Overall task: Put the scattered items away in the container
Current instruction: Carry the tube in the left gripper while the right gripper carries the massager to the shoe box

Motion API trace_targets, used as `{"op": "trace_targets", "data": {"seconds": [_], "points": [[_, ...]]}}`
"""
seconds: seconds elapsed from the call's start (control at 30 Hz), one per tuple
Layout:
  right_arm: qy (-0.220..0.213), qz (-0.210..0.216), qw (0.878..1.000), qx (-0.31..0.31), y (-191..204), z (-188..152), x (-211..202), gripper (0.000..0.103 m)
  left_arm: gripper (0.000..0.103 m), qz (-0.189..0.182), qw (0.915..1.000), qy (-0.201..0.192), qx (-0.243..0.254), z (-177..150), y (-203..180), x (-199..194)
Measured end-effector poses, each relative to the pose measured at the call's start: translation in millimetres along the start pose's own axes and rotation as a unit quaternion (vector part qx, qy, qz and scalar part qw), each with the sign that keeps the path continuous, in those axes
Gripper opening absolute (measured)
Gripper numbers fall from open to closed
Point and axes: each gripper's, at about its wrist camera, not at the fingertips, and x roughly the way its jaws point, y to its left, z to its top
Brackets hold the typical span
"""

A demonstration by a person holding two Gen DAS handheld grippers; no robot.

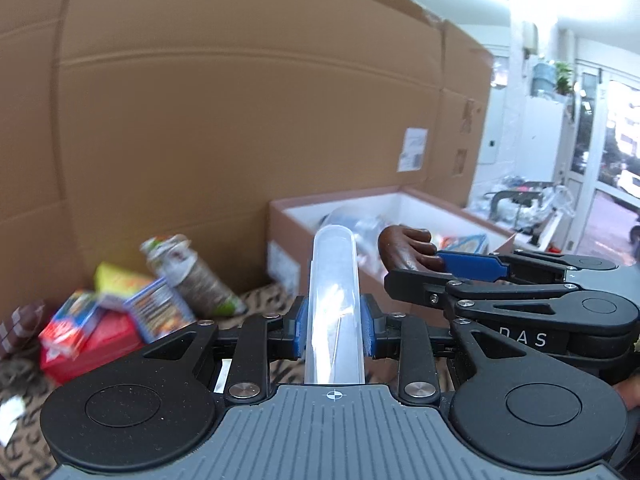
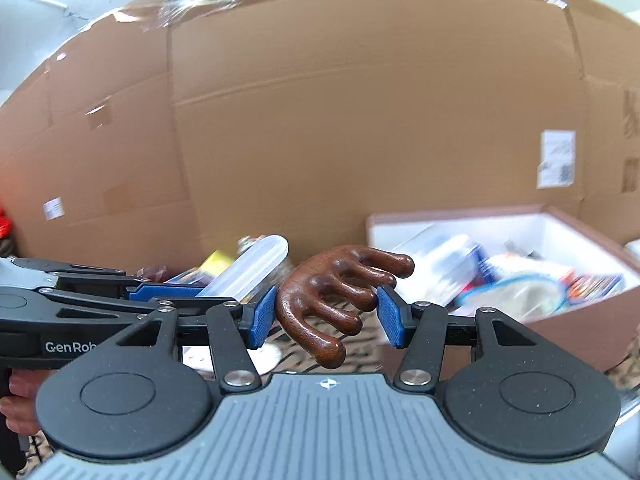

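Note:
My left gripper [image 1: 334, 326] is shut on a clear plastic tube case [image 1: 335, 304] that points forward toward the container. My right gripper [image 2: 326, 318] is shut on a dark brown wooden hand-shaped massager [image 2: 332, 296], its prongs spreading right and down. The container is a brown box with white lining [image 1: 416, 204] [image 2: 560, 216] holding several packets and a plastic item. In the left wrist view the right gripper [image 1: 452, 264] sits at right, the massager [image 1: 406, 250] hovering at the box's near rim. In the right wrist view the left gripper [image 2: 224, 292] with the tube case [image 2: 248, 272] is at left.
A pile of scattered items lies on the patterned cloth at left: a red box [image 1: 100, 344], colourful packets [image 1: 160, 308], a yellow packet [image 1: 116, 280] and a tilted jar [image 1: 192, 276]. A large cardboard wall [image 1: 240, 120] stands behind. A hand [image 2: 20, 404] holds the left gripper's handle.

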Motion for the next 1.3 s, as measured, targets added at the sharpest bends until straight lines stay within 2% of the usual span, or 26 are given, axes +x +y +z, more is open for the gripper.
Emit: {"op": "trace_targets", "data": {"seconds": [0.2,0.47,0.73,1.3], "points": [[-0.01,-0.05,0.999,-0.004,-37.3,14.0,6.5,0.06,0.026,-0.033,0.9991,0.002,0.026,25.9,-24.5,42.1],[-0.005,-0.1,0.995,0.011,-92.2,17.6,24.0,0.06,0.026,-0.068,0.9971,0.02,0.028,46.8,-43.5,107.6],[0.014,-0.121,0.992,0.021,-129.6,20.5,54.2,0.06,0.026,-0.07,0.9965,0.042,0.02,56.5,-46.9,161.4],[0.042,-0.14,0.989,0.02,-167.7,38.2,96.5,0.06,0.026,-0.064,0.9963,0.056,0.009,82.8,-43.8,223.5]]}}
